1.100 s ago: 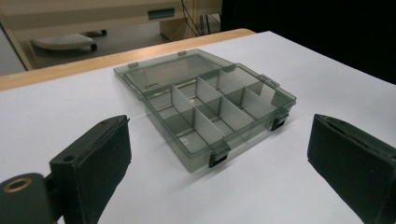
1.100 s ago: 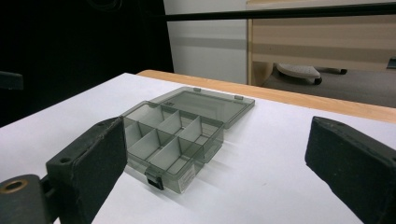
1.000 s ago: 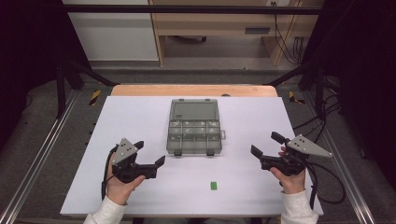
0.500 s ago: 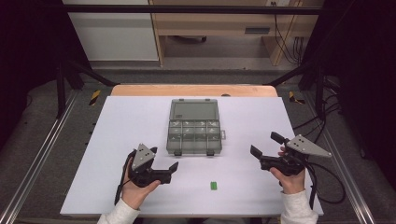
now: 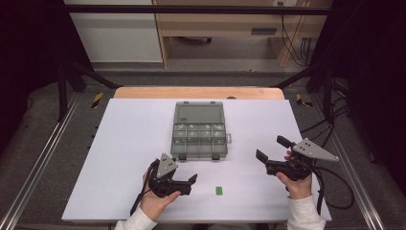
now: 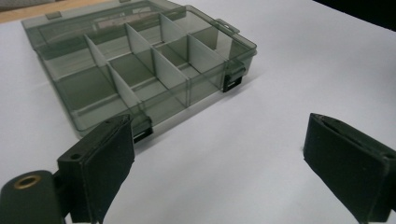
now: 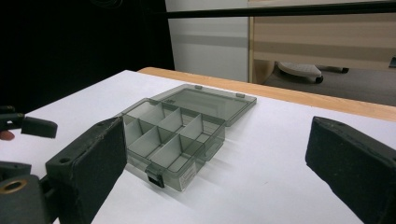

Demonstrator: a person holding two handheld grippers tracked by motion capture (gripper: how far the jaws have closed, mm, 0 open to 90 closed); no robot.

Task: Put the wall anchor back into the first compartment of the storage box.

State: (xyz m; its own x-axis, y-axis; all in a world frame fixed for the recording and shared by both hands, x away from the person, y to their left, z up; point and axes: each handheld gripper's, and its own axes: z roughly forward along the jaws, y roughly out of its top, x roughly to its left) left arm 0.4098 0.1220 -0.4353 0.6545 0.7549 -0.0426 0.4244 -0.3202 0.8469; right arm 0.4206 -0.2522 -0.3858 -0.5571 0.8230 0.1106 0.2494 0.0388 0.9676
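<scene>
A smoky clear organizer box [image 5: 198, 139] lies at the table's centre with its lid [image 5: 199, 113] folded flat behind it; the divided compartments look empty. A small green piece [image 5: 219, 190] rests on the white table in front of the box. My left gripper [image 5: 189, 185] is open just left of the green piece, jaws pointing right, nothing between them. In the left gripper view the box [image 6: 140, 70] lies ahead of the open gripper [image 6: 219, 158]. My right gripper [image 5: 271, 148] is open right of the box, aimed at it. The right gripper view shows the box [image 7: 182, 130] beyond the open gripper [image 7: 215, 158].
The white table top [image 5: 119, 143] ends in a wooden strip [image 5: 198, 92] at the back. Metal rails [image 5: 43, 153] run along both sides. Cables [image 5: 335, 187] trail from the right gripper. The other gripper's jaw [image 7: 37, 127] appears at the left edge of the right gripper view.
My left gripper has moved right along the table's front, from the left side to just beside the green piece. The right gripper has stayed put.
</scene>
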